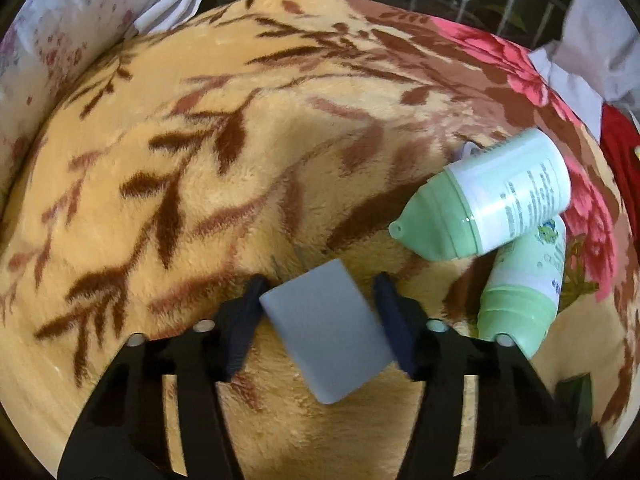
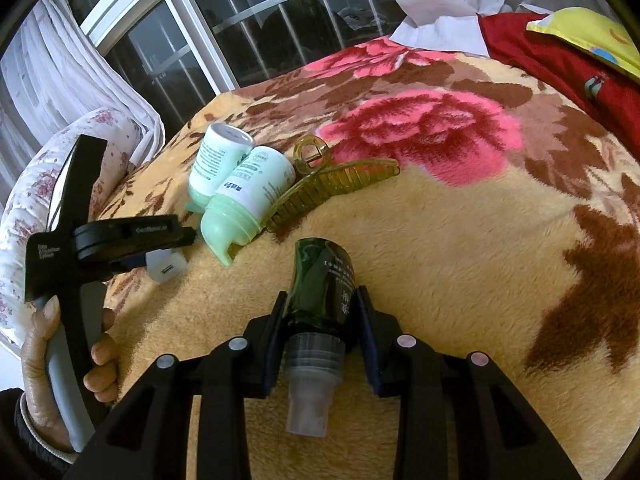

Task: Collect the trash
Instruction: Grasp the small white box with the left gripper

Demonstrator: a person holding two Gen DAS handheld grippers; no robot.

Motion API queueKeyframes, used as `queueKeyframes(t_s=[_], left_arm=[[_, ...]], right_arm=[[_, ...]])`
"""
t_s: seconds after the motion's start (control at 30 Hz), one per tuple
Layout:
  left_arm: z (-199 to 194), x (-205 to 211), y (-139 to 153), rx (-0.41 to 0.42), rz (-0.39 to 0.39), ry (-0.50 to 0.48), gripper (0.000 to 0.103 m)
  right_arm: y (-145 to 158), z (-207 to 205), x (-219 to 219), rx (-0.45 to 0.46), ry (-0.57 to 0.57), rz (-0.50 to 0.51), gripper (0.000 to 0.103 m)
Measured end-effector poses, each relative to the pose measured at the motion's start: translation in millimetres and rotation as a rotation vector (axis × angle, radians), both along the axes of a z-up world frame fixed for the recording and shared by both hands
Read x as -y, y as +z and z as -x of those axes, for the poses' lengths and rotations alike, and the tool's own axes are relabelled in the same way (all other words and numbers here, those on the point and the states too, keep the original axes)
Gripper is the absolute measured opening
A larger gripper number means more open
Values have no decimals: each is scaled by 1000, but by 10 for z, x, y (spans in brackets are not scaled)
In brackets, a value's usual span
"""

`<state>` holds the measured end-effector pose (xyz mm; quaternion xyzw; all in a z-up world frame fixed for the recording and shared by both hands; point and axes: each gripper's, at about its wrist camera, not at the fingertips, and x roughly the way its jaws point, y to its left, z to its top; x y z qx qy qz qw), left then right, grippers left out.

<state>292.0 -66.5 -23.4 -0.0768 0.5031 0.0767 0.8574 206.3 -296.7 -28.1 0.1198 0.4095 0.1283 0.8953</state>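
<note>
Left gripper (image 1: 320, 312) jaws clamped on a small grey rectangular plastic block (image 1: 326, 330), held above the yellow-brown floral fleece blanket (image 1: 200, 184). Right gripper (image 2: 322, 340) jaws clamped on a dark green glass bottle (image 2: 324, 280) with clear cap. Two pale green plastic bottles (image 2: 240, 184) lie touching each other on the blanket, an amber plastic hair claw (image 2: 332, 188) against them.

Tan blanket (image 1: 280, 128) with brown leaf sprays and pink-red roses; two pale-green bottles (image 1: 500, 196); grey block (image 1: 324, 328); dark-green bottle (image 2: 324, 284); amber hair claw (image 2: 340, 184).
</note>
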Motion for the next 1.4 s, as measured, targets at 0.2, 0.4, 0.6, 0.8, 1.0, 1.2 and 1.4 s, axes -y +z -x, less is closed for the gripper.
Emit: queueKeyframes(t_s=[0.2,0.4,0.6,0.8,1.0,1.2,1.4], left_arm=[[91,-77,24,10,-16,-80,49],[219,-360,48,14,-43,-79,48],[456,-646,106,38,-111,-73,47],[648,-1013,114,86,-177,-59,46],[630,-1073,87,109,-114,-62,46],[627,-1101,76,122,-76,-72,46],[639,-1115,72,131,-62,-71,46]], right_arm=[[-2,2,6,0,-5,-11,33],[0,5,12,1,-5,-15,33],[121,85,39,42,-16,-33,33],[362,-242,-75,41,34,-65,33],[403,-824,-296,5,54,-52,33],[450,-1404,-477,-14,43,21,33],[424,-1555,-894,-63,178,-7,33]])
